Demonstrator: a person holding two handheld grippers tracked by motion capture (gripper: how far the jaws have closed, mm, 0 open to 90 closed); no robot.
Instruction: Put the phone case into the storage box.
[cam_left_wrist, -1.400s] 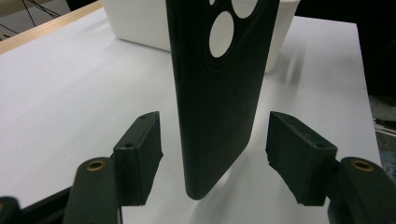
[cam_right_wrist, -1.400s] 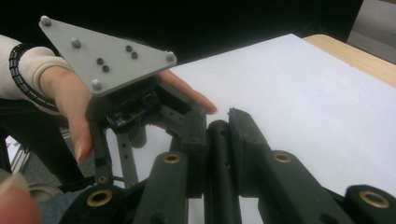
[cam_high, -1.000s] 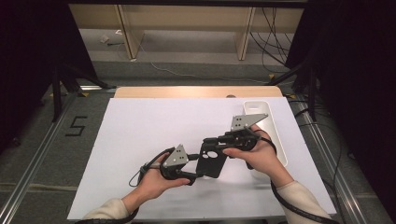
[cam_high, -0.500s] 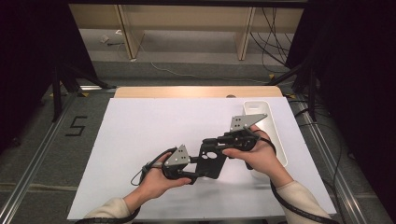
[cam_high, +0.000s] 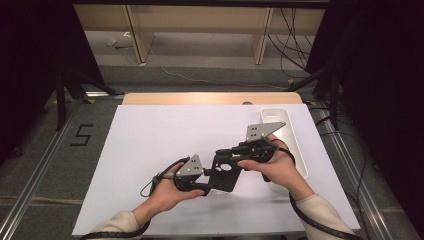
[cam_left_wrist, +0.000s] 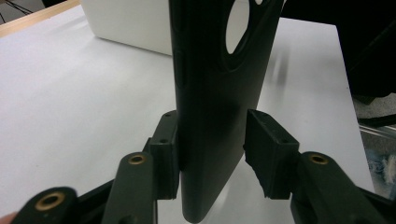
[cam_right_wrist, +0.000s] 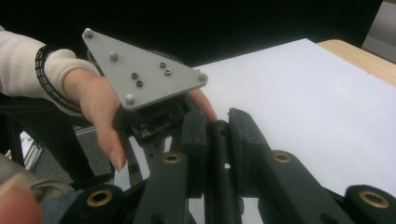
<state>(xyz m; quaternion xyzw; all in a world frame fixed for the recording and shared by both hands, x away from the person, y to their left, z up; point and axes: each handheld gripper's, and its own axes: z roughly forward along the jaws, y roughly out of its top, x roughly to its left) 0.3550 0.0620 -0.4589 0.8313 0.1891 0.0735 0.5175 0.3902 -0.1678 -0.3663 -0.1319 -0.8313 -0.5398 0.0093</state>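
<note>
A black plate (cam_left_wrist: 219, 102) stands upright between the two black jaws of the left gripper (cam_left_wrist: 212, 154), its rounded lower end reaching down past the pads. The jaws have just been closing: the left-hand pad (cam_left_wrist: 166, 154) lies against the plate's edge, while the right-hand pad (cam_left_wrist: 271, 154) stands just beside the other edge with a thin gap showing. An oval hole pierces the plate near the top. Behind it stretches a white table (cam_left_wrist: 70, 107), with a white tray (cam_left_wrist: 128, 23) at its far side.
</note>
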